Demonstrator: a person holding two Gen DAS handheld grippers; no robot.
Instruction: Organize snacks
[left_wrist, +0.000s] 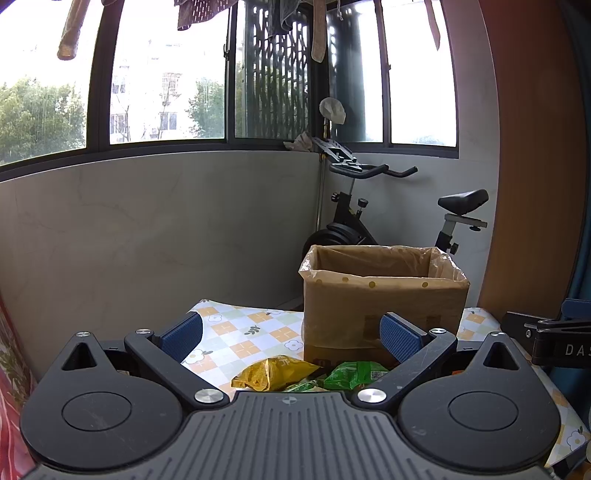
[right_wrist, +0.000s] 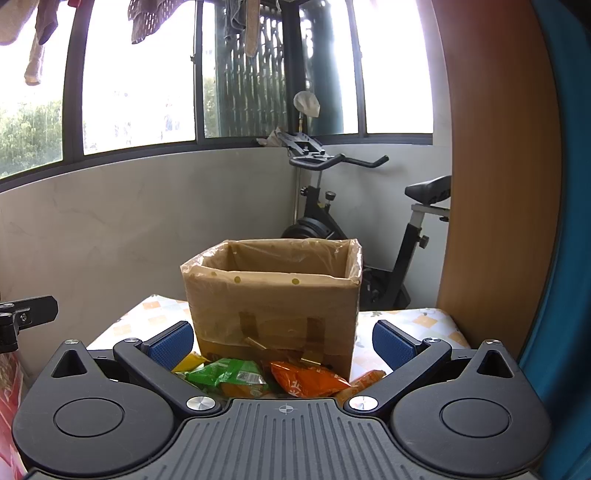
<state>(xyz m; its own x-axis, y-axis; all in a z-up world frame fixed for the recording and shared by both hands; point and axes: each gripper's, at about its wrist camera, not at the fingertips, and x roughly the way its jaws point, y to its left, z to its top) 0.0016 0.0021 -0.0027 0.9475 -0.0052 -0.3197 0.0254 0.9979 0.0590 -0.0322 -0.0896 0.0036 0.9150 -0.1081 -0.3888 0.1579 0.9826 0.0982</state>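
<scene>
Jaws on both grippers stand spread wide, nothing between them. Our left gripper (left_wrist: 291, 338) hovers over a yellow packet (left_wrist: 271, 373) and a green packet (left_wrist: 354, 373); our right gripper (right_wrist: 282, 343) hangs above an orange packet (right_wrist: 306, 380). All lie on the checked tablecloth (left_wrist: 240, 332), just before the lined cardboard box (right_wrist: 273, 291). We should pinch one packet by its middle, then lift clear of the rim.

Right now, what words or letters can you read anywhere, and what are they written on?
"DAS": white letters on the black clamp at the right edge of the left camera's view; the word is cut off there.
Yellow snack bag: printing, too blurred to read.
Green snack bag: small label, too small to read.
Orange snack bag: pale characters, not readable.
Cardboard box: faint markings, unreadable.
</scene>
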